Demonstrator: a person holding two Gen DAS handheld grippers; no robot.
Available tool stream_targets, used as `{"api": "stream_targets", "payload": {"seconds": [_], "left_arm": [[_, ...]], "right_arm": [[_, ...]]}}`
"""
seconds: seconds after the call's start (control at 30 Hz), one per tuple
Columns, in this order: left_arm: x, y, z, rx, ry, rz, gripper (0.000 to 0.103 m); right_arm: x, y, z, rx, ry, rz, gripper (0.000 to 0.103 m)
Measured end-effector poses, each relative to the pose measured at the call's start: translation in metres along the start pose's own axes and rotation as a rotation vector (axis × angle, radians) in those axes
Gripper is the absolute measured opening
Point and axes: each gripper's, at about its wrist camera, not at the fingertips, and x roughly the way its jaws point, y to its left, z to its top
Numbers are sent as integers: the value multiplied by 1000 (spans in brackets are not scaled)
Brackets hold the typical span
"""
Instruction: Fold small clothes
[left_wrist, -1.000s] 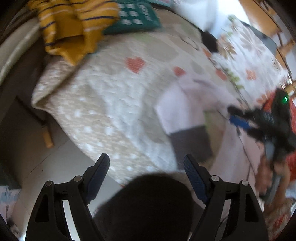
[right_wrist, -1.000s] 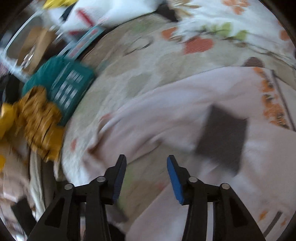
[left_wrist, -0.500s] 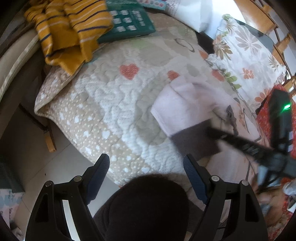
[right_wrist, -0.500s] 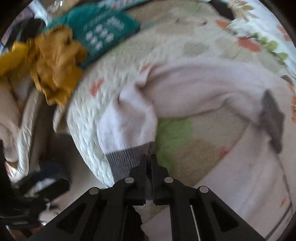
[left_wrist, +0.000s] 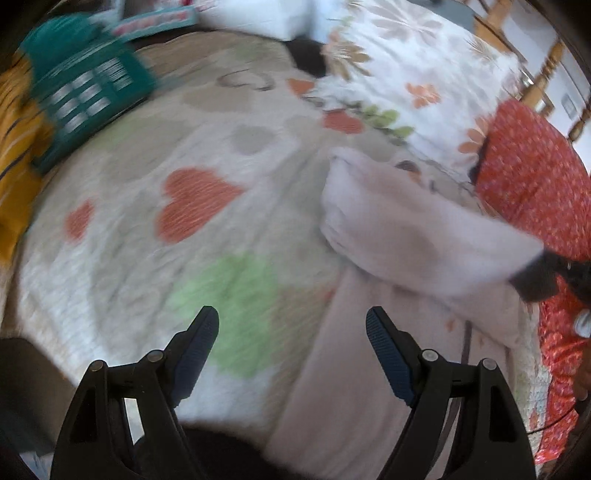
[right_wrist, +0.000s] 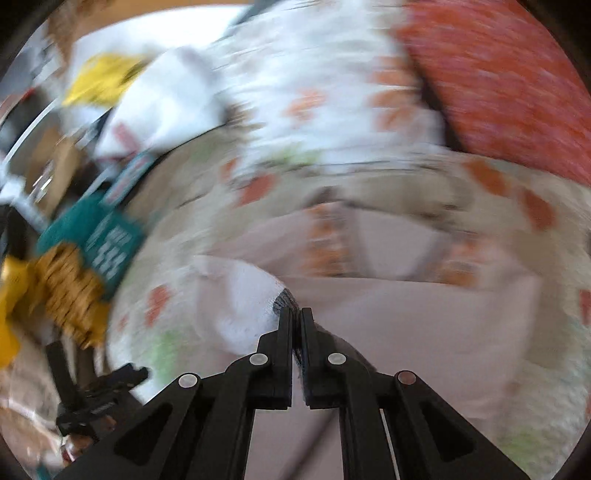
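Observation:
A small white garment with a grey knit cuff lies on the quilted bedspread and stretches to the right, its grey cuff pulled off the bed's surface. My right gripper is shut on that grey cuff, with the white cloth hanging to its left. My left gripper is open and empty above the quilt, left of the garment. Both views are blurred by motion.
A pale pink sheet lies under the garment. A teal patterned cloth and a mustard striped garment sit at the far left. A floral pillow and a red dotted cloth lie at the right.
My right gripper shut on the grey cuff and has pulled the garment to the right and up. My left gripper has moved forward over the quilt, still open.

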Motion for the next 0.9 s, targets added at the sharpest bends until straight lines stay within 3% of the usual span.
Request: {"api": "stream_targets", "payload": {"seconds": [0.1, 0.2, 0.3, 0.53, 0.6, 0.7, 0.83, 0.9], "left_arm": [[22, -31, 15, 54, -11, -2, 81], [51, -59, 30, 99, 6, 2, 81], [78, -74, 39, 123, 32, 5, 81], [124, -75, 43, 83, 103, -28, 80], [120, -73, 41, 89, 86, -47, 79], [115, -73, 38, 132, 102, -81, 54], [104, -71, 34, 171, 121, -75, 46], [98, -69, 32, 173, 119, -67, 46]], "right_arm": [[-5, -67, -1, 102, 16, -108, 5], [11, -106, -8, 126, 74, -219, 5], [26, -123, -19, 98, 105, -320, 5], [41, -129, -33, 36, 152, -425, 5], [43, -138, -38, 47, 164, -457, 4], [40, -155, -42, 81, 150, -526, 1], [18, -194, -47, 217, 113, -500, 1], [0, -206, -52, 284, 63, -398, 2]]}}
